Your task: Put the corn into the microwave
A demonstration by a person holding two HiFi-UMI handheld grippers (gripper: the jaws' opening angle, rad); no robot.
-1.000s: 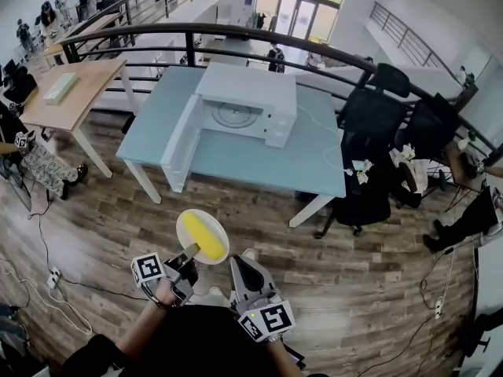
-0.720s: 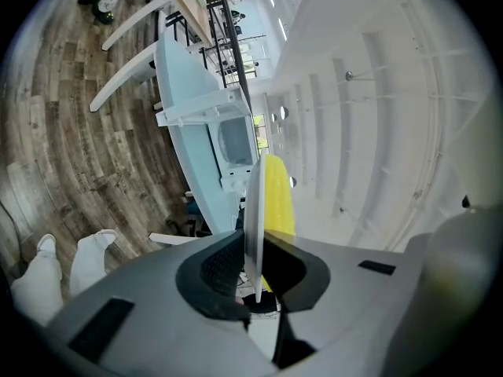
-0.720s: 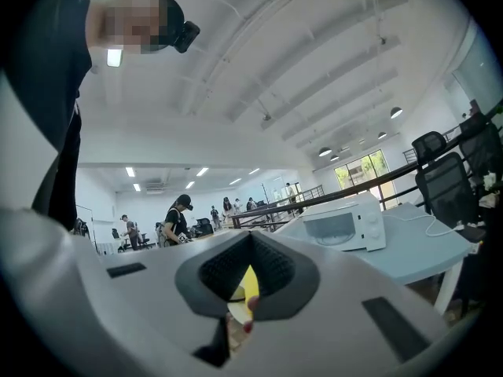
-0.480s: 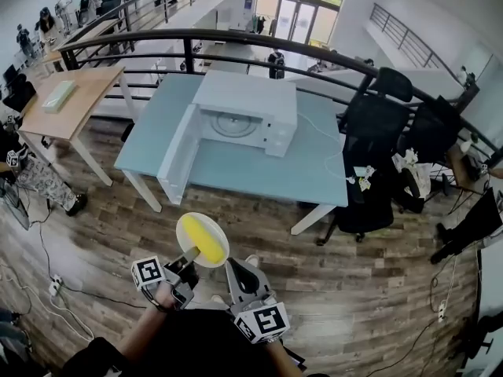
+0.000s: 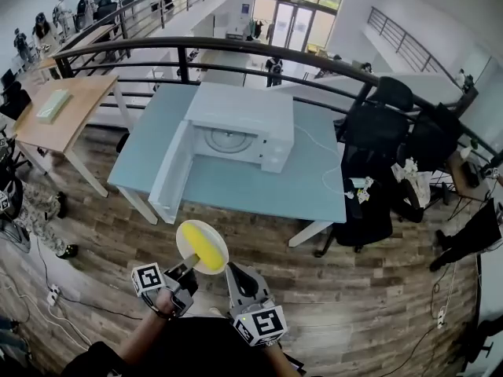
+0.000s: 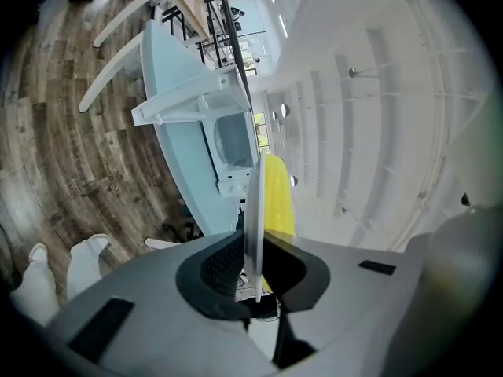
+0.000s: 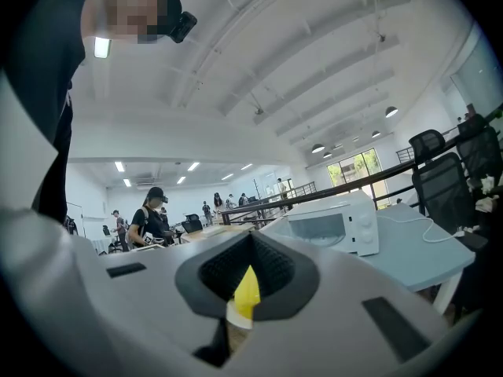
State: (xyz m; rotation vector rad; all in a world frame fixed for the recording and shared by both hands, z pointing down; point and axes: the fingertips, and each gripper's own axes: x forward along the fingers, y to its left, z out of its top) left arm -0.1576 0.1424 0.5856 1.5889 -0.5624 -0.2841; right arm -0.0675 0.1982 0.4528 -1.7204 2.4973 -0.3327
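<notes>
1. Corn (image 5: 203, 247) lying on pale plate (image 5: 183, 232), held in air over wood floor (image 5: 354, 289), just short of table (image 5: 259, 185); not yet in microwave (image 5: 245, 108).
2. L gripper (image 5: 189, 262): clamped on plate's near rim. In left gripper view, plate seen edge-on betw. the dark pads, w/ cob on its far side, lower end masked by the jaw.
3. R gripper (image 5: 233, 272): just beside plate, at its right edge. Jaws all but together, nothing pinched.
4. In right gripper view, only a sliver of yellow cob + a bit of white rim showing through the slit; rest blocked by jaw bodies.
5. Microwave near middle of table, door (image 5: 171, 171) swung wide toward head view's left. Round turntable visible inside; rest of cavity hard to make out.
6. Forearm (image 5: 145, 334) behind L gripper cut off at bottom edge of head view; R hand hidden under its gripper.
7. Black chairs (image 5: 377, 116) right of table, thin cable (image 5: 314, 144) on tabletop.
8. People (image 5: 61, 6) far off at top left, too small for detail.
</notes>
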